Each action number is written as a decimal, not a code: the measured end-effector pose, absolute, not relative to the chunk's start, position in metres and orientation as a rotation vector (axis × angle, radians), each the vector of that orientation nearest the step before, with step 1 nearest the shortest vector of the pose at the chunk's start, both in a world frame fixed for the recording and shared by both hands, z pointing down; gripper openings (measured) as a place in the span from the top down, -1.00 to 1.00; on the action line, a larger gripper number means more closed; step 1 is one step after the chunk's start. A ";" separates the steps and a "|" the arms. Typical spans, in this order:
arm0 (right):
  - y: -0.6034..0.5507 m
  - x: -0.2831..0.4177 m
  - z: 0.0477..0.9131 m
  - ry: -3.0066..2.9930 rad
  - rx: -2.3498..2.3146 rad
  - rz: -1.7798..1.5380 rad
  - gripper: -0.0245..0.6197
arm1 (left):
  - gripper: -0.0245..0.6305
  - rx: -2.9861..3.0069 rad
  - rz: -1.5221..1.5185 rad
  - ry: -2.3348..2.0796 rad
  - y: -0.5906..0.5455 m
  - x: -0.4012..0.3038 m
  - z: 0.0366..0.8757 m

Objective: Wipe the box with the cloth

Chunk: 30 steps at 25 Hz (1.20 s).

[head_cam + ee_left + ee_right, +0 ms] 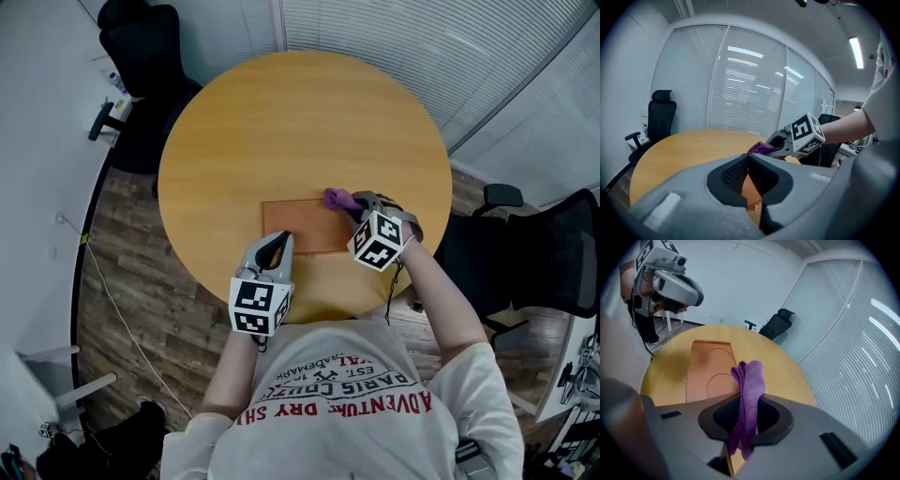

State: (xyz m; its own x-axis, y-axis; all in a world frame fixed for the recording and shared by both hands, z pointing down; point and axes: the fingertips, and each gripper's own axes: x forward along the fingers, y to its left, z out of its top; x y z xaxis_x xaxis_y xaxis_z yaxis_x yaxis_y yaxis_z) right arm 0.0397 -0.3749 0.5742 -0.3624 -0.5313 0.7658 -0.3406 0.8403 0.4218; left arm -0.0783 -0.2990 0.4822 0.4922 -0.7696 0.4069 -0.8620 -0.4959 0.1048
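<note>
My right gripper (352, 202) is clenched on the folded purple microfibre cloth (749, 380), holding it at the far right corner of the flat orange-brown rectangular box (302, 225), which lies on the near side of the round wooden table (300, 112). My left gripper (278, 242) is closed on nothing, its tips at the box's near left edge. I judge the wipe is just starting. Next comes a flat sweep across the lid. The black office chairs (141, 47) stand well apart, so only my left gripper could obstruct the stroke.

Box (305, 228) sits flat on the table (300, 122) by its near edge, cloth (337, 198) at the box's far right corner, left gripper (278, 240) over its near left corner.
</note>
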 end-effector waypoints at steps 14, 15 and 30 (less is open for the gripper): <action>-0.380 0.031 0.626 -1.951 0.598 -0.176 0.70 | 0.90 2.396 0.489 -1.373 -0.300 -0.087 0.500; -0.378 0.031 0.627 -1.947 0.594 -0.167 0.70 | 0.90 2.396 0.490 -1.372 -0.299 -0.087 0.501; -0.340 0.026 0.629 -1.939 0.537 -0.143 0.71 | 0.90 2.450 0.524 -1.351 -0.281 -0.088 0.494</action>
State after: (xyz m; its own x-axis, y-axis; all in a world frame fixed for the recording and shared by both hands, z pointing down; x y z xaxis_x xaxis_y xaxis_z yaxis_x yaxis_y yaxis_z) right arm 0.0258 -0.3402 0.6291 -0.3302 -0.4305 0.8400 -0.3026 0.8912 0.3378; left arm -0.0880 -0.2806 0.4935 0.4930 -0.7458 0.4480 -0.8528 -0.5162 0.0793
